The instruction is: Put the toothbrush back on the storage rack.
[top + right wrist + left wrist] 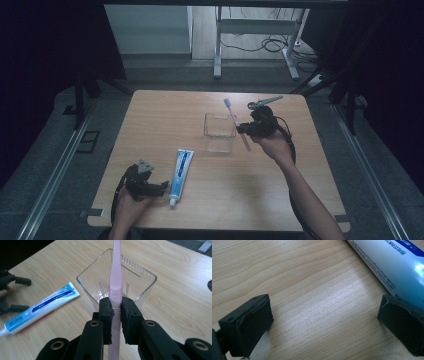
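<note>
A pink toothbrush [116, 277] stands upright between the pads of my right gripper [116, 315], which is shut on its handle. In the high view that right gripper [245, 128] holds the toothbrush [233, 117] just right of a clear square cup [219, 133], bristles up and away. The clear cup [100, 281] lies right behind the brush in the right gripper view. A white and blue toothpaste tube [180, 170] lies flat near the table's front left. My left gripper [161, 186] rests open beside it, and the tube [397, 267] passes one of its fingertips [404, 322].
The wooden table [150, 120] ends close on all sides. Beyond its far edge stand a white desk frame [260, 30] and loose cables [270, 45] on the floor. Dark curtains close in at left and right.
</note>
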Tool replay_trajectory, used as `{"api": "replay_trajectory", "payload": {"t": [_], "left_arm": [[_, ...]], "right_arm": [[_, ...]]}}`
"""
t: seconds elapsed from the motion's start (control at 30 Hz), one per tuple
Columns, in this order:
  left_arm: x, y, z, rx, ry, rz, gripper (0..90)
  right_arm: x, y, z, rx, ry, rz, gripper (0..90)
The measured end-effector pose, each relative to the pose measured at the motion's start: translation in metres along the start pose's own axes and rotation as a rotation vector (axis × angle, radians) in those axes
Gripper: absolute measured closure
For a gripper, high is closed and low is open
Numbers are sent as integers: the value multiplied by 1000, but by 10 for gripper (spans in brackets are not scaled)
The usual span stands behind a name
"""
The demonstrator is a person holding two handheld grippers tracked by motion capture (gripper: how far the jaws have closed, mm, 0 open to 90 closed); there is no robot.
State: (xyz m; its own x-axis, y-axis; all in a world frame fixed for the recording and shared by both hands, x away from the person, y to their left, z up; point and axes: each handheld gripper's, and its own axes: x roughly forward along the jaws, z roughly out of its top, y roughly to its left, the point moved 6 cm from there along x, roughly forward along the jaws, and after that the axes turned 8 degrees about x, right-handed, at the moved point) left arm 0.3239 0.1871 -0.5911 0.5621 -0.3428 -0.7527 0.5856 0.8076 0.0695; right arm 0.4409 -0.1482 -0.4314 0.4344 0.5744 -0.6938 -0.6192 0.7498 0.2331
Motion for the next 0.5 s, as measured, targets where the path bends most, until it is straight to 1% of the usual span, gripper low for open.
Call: {"api": "replay_trajectory", "payload": {"t": [0.07, 0.1, 0.3, 0.5], "left_arm": [[0, 0, 0, 0, 0, 0, 0], [0, 0, 0, 0, 0, 0, 0], [0, 0, 0, 0, 1, 1, 0], [0, 0, 0, 0, -2, 2, 0]], "right_arm": [[2, 1, 4, -2, -10, 0, 788], [2, 2, 5, 5, -11, 0, 788], [7, 5, 16, 9, -38, 16, 788], [13, 7, 26, 24, -61, 20, 788]]}}
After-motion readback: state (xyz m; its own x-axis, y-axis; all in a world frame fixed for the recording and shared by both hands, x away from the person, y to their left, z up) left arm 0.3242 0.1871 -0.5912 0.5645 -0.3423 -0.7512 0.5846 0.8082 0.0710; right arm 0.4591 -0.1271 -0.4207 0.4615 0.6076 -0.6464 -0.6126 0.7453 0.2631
